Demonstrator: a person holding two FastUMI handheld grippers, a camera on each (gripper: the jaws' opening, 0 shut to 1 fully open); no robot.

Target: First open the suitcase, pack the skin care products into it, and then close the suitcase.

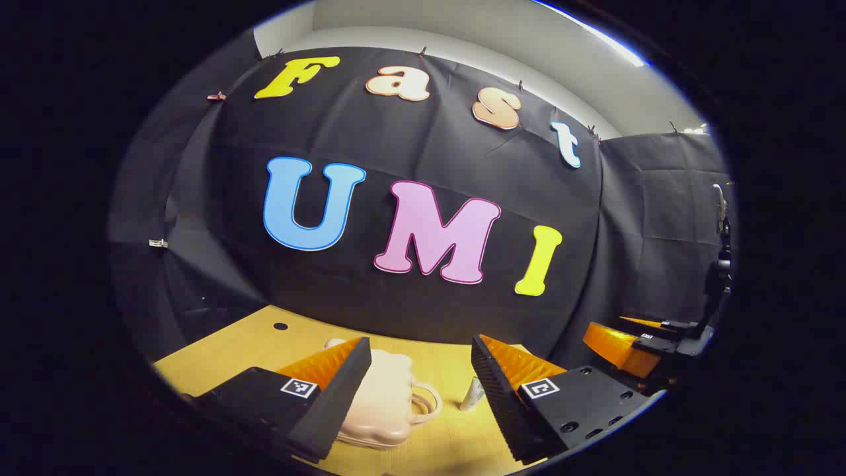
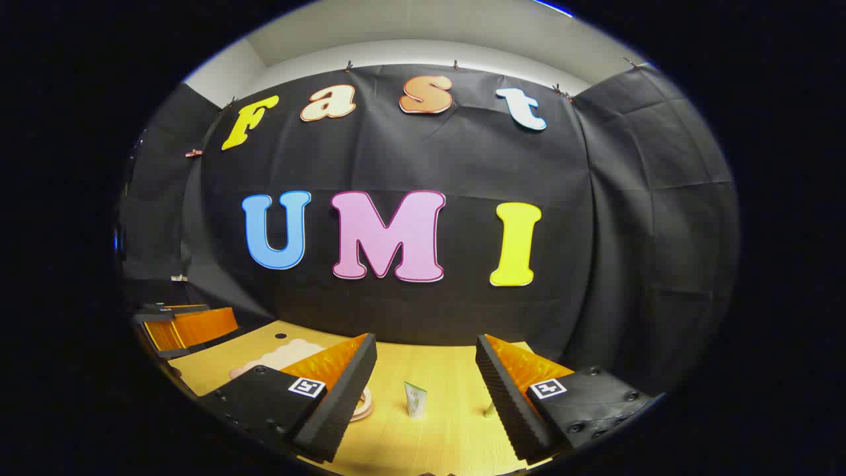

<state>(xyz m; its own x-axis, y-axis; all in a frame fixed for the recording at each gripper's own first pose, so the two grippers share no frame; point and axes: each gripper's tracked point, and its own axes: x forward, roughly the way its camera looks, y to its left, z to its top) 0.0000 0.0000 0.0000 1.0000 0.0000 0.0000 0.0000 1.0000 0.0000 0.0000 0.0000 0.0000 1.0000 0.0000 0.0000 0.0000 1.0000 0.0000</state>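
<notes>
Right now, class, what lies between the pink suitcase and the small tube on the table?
In the left gripper view, only bare wooden table separates the suitcase from the tube; the suitcase's handle points toward the tube.

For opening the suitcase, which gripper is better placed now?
Probably the left gripper: the closed pink suitcase lies right between its open fingers. From the right gripper, the suitcase sits off to its left side.

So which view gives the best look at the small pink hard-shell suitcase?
The left gripper view: the small pink hard-shell suitcase lies closed on the wooden table, handle visible, between the left gripper fingers. The right gripper view catches only edges of it behind a finger.
</notes>
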